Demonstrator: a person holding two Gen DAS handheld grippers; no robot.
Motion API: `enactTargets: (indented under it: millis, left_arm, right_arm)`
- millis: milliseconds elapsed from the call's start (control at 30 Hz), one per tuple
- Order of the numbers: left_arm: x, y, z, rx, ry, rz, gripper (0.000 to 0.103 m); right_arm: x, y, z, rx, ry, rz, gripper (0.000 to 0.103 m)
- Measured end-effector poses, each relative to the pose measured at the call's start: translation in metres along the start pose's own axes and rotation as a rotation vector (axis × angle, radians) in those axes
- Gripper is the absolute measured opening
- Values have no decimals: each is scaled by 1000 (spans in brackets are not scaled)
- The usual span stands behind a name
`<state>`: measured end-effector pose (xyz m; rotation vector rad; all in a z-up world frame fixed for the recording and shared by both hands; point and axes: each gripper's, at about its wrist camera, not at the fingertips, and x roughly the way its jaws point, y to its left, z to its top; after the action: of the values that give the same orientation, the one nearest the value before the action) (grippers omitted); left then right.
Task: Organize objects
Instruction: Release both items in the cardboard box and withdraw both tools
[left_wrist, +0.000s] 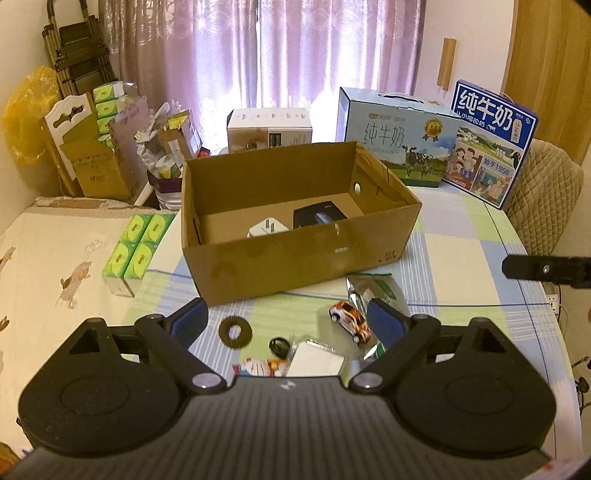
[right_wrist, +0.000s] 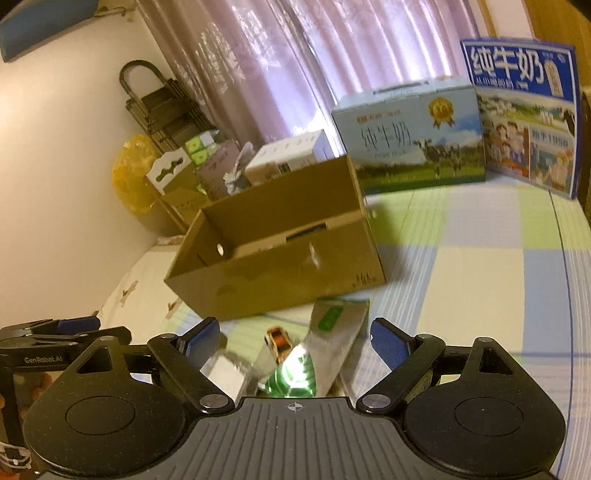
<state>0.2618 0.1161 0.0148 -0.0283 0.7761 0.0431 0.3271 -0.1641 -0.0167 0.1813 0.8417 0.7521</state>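
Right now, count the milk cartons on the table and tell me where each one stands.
2. The pale blue milk carton stands behind the cardboard box; the dark blue milk carton stands to its right. Others may be hidden.

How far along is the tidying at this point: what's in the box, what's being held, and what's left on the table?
Done: a white plug and a black case lie inside the cardboard box. In hand: nothing; the left gripper and right gripper are both open and empty. Left on the table in front of the box: the toy car, brown ring, foil packet, a small dark round thing and a white card.
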Motion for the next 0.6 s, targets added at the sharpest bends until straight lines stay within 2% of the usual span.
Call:
enactTargets:
  millis: [600]
  left_arm:
    - [12,18,-46,-39,117,27,91]
  right_arm:
    - [14,-17,-38,58,124,-55,86]
